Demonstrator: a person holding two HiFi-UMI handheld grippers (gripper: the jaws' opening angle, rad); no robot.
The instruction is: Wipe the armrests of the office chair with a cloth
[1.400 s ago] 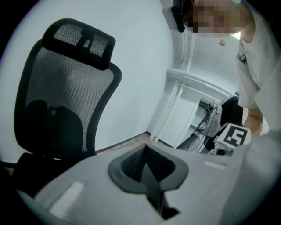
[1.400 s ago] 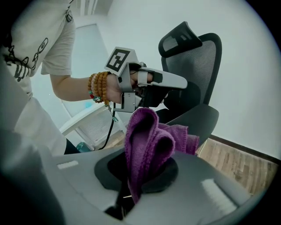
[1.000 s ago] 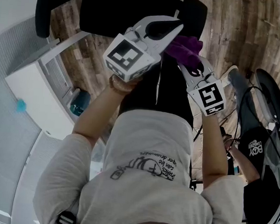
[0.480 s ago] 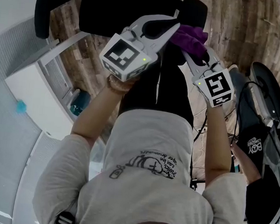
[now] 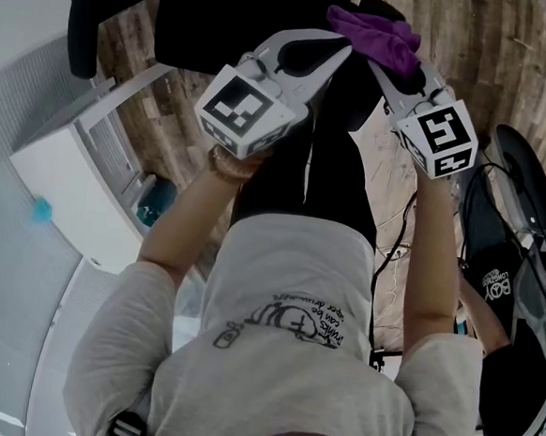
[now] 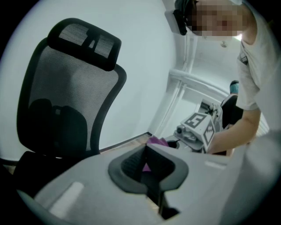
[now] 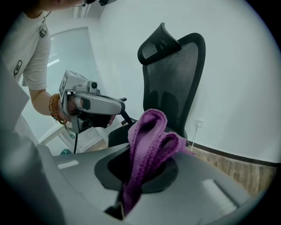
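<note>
A black mesh office chair (image 6: 66, 101) faces me, its seat (image 5: 242, 12) at the top of the head view. My right gripper (image 5: 384, 66) is shut on a purple knitted cloth (image 5: 374, 34), which lies over the chair's right armrest (image 5: 384, 5); whether it touches I cannot tell. In the right gripper view the cloth (image 7: 149, 145) stands up folded out of the jaws, with the chair (image 7: 175, 79) behind it. My left gripper (image 5: 341, 47) hovers just left of the cloth, shut, with nothing held. The chair's left armrest (image 5: 81, 23) is far off at the top left.
A white cabinet (image 5: 60, 167) stands to the left with a teal object (image 5: 152, 203) by it. Another black chair (image 5: 522, 279) and cables (image 5: 393, 250) lie on the wood floor at the right. A white wall (image 7: 246, 66) with a socket (image 7: 198, 123) is behind the chair.
My right gripper has carried the purple cloth up and forward onto the right armrest's place in the head view. The left gripper has barely moved.
</note>
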